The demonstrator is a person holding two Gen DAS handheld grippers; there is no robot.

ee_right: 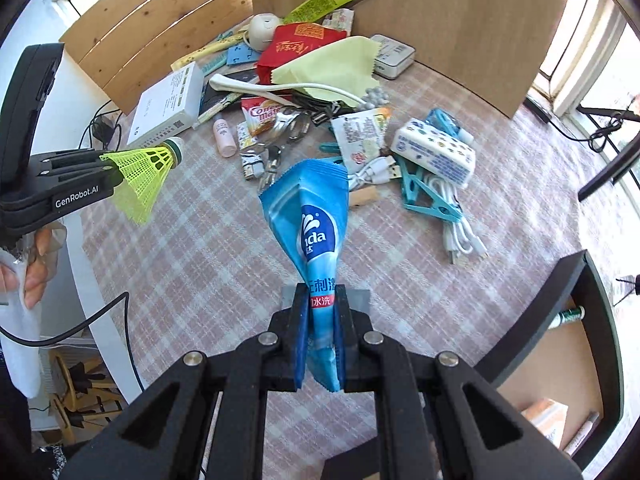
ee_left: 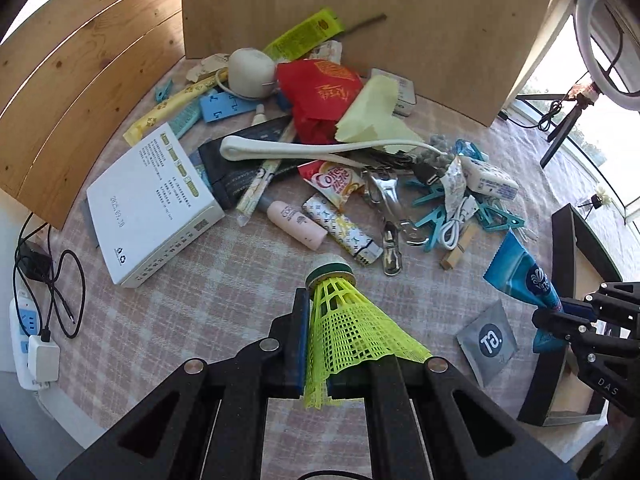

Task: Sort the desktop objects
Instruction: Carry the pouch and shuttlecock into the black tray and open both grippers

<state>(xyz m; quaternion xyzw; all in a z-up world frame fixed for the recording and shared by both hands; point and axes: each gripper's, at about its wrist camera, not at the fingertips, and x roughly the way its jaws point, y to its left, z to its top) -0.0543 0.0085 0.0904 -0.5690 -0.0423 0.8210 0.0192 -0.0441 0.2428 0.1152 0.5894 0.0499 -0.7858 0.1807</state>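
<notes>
Bright daylight, blown-out windows, fisheye-warped edges

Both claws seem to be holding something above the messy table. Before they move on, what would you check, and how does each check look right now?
1. Left gripper shut on the yellow shuttlecock: ok.
2. Right gripper shut on the blue packet: ok.
3. Both items lifted clear of the pile: ok.
4. The two grippers apart from each other: ok.
5. Black tray at the right has free floor space: ok, though a green-capped tube and a small box already lie inside.
6. Which item belongs in the tray: cannot tell.
</notes>
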